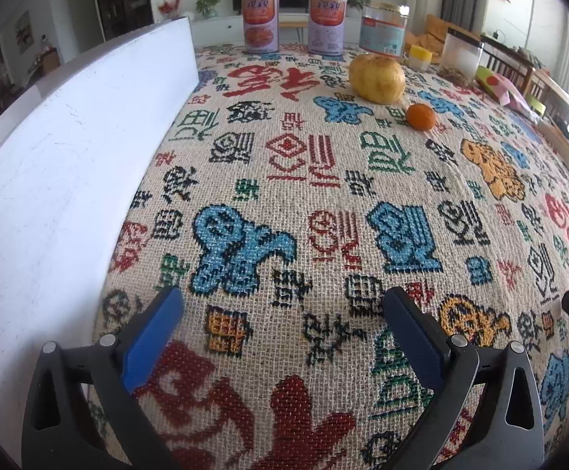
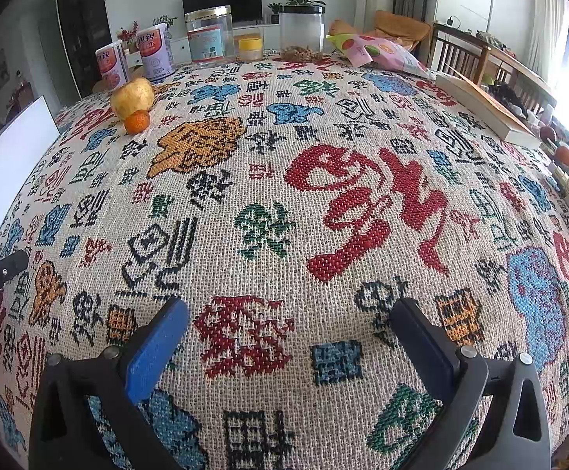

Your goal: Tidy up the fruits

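Both grippers low over patterned cloth, jaws wide, nothing held.
L gripper & R gripper w/ blue pads spread apart; far back, small orange sits just beside yellow apple, cans behind.

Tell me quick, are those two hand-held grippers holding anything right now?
Left hand-held gripper: open, holding nothing, above the patterned tablecloth.
Right hand-held gripper: open, holding nothing.
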Tool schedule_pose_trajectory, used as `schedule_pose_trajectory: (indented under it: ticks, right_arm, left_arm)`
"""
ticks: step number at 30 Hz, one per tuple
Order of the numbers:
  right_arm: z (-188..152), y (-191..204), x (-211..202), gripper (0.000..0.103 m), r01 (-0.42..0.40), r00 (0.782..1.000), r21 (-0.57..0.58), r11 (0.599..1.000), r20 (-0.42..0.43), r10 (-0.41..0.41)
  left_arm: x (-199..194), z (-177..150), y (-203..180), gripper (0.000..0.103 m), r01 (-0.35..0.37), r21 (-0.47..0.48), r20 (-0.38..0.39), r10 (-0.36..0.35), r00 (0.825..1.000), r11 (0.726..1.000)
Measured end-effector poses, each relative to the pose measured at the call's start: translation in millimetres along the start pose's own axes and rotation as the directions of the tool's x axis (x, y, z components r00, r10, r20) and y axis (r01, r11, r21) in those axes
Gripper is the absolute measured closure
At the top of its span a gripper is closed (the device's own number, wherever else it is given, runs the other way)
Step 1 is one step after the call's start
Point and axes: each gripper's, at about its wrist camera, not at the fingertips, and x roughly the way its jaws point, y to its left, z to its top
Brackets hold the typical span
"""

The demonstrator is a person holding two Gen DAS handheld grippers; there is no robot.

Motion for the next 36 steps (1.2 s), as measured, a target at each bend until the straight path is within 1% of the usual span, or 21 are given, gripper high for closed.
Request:
schedule_pose_trajectory:
  ticks: [2,4,7,9,11,13,14,15,18,19,20,21,22,23,26,28,33,36]
  right_arm:
    - [7,4,-2,0.0,-0.012,0.999,-0.01,1.0,0.029,0.012]
    - [24,16,0,0.0,-0.062,0.996,-0.053,0.997,0.054,0.065]
    - [64,45,19,0.001,-0.16,0.986,-0.12,0.98,0.015,0.163]
    - [91,66,39,0.008,-0.209,0.978,-0.16,0.965,-0.019,0.209]
    - [115,86,59,0.028,-0.229,0.973,-0.203,0.952,-0.049,0.224]
    - [133,105,75,0.036,-0.241,0.971,-0.229,0.943,-0.06,0.233]
    - [140,113,79,0.039,-0.255,0.967,-0.233,0.938,-0.054,0.25]
    - [147,121,82,0.04,-0.27,0.963,-0.238,0.933,-0.045,0.267]
    - [159,142,90,0.041,-0.3,0.953,-0.249,0.921,-0.039,0.3]
    - [160,149,95,0.047,-0.293,0.956,-0.259,0.92,-0.053,0.29]
    - [161,156,102,0.062,-0.273,0.962,-0.276,0.921,-0.071,0.264]
    - [160,160,108,0.071,-0.249,0.968,-0.291,0.924,-0.088,0.234]
    - [159,160,106,0.072,-0.237,0.971,-0.299,0.925,-0.058,0.23]
    - [157,159,105,0.073,-0.224,0.974,-0.295,0.929,-0.049,0.22]
    - [148,139,90,0.073,-0.24,0.97,-0.246,0.939,-0.028,0.241]
    - [137,121,75,0.073,-0.253,0.967,-0.242,0.937,-0.024,0.255]
    - [89,62,32,0.073,-0.241,0.97,-0.264,0.934,-0.043,0.238]
    - [60,28,14,0.073,-0.2,0.98,-0.278,0.94,-0.049,0.194]
  left_arm:
    - [1,0,2,0.001,0.01,-0.009,-0.002,-0.01,1.0,1.0]
    - [1,1,2,0.001,0.012,-0.01,-0.002,-0.012,1.0,1.0]
    - [2,1,2,0.001,0.015,-0.011,-0.003,-0.015,1.0,1.0]
    - [2,1,2,0.001,0.016,-0.011,-0.003,-0.016,1.0,1.0]
    - [2,1,2,0.001,0.015,-0.011,-0.003,-0.015,1.0,1.0]
    - [2,1,2,0.001,0.016,-0.012,-0.003,-0.016,1.0,1.0]
    - [2,1,2,0.001,0.016,-0.012,-0.003,-0.016,1.0,1.0]
    - [2,1,2,0.001,0.015,-0.012,-0.003,-0.015,1.0,1.0]
    - [2,2,2,0.001,0.016,-0.012,-0.003,-0.016,1.0,1.0]
    - [2,2,2,0.001,0.016,-0.012,-0.003,-0.016,1.0,1.0]
    - [2,2,2,0.001,0.016,-0.012,-0.003,-0.016,1.0,1.0]
    - [2,2,2,0.001,0.016,-0.012,-0.003,-0.016,1.0,1.0]
    - [3,2,2,0.001,0.016,-0.012,-0.003,-0.017,1.0,1.0]
    - [3,2,2,0.001,0.017,-0.013,-0.003,-0.017,1.0,1.0]
    - [3,1,2,0.001,0.017,-0.013,-0.003,-0.017,1.0,1.0]
    - [3,1,3,0.001,0.017,-0.013,-0.003,-0.017,1.0,1.0]
    - [3,1,2,0.001,0.017,-0.013,-0.003,-0.017,1.0,1.0]
    - [3,2,2,0.001,0.017,-0.013,-0.003,-0.017,1.0,1.0]
